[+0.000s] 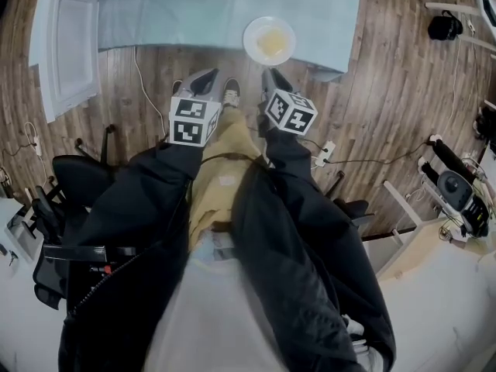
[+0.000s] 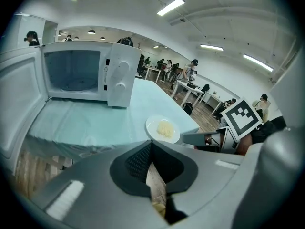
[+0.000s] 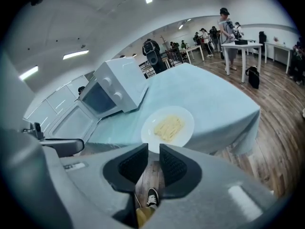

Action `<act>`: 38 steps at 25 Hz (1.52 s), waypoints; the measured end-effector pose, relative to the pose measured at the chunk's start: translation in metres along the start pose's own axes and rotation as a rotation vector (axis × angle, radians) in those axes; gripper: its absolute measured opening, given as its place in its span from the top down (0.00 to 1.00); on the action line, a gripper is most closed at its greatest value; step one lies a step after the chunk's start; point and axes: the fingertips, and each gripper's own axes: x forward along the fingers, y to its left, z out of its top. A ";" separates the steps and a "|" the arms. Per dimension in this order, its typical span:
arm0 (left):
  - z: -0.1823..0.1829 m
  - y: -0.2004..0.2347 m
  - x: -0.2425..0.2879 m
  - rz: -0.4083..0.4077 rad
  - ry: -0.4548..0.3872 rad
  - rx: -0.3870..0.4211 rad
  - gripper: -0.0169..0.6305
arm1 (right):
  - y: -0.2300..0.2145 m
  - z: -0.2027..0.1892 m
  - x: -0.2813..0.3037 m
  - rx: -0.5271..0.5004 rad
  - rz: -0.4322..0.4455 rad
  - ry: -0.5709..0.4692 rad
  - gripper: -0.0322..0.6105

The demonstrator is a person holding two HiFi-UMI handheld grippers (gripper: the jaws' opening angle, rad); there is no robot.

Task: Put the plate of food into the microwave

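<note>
While the microwave (image 2: 119, 78) stands open, the plate (image 3: 184, 118) holds yellow food (image 3: 168, 127).

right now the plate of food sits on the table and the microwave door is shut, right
Not quite: the door is wrong. The microwave has its door swung open, as the left gripper view shows. The plate of food does sit on the table.

Wood-plank floor (image 1: 387, 91), blue-clothed table (image 1: 325, 6), ceiling strip lights (image 2: 170, 6), white desks (image 3: 243, 44) at back, black office chair (image 1: 70, 177) nr left.
</note>
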 end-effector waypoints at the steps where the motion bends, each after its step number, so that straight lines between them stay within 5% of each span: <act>1: -0.003 0.001 0.002 0.002 0.008 -0.006 0.98 | -0.003 -0.002 0.004 0.003 -0.004 0.010 0.85; 9: -0.018 0.001 0.012 0.004 0.041 -0.032 0.98 | -0.024 -0.010 0.023 0.121 -0.010 0.035 0.73; 25: -0.033 0.013 0.017 0.019 0.085 -0.059 0.98 | -0.038 -0.016 0.057 0.440 0.096 0.005 0.71; 38: -0.040 0.022 0.010 0.027 0.086 -0.078 0.98 | -0.023 -0.009 0.054 0.749 0.325 -0.083 0.91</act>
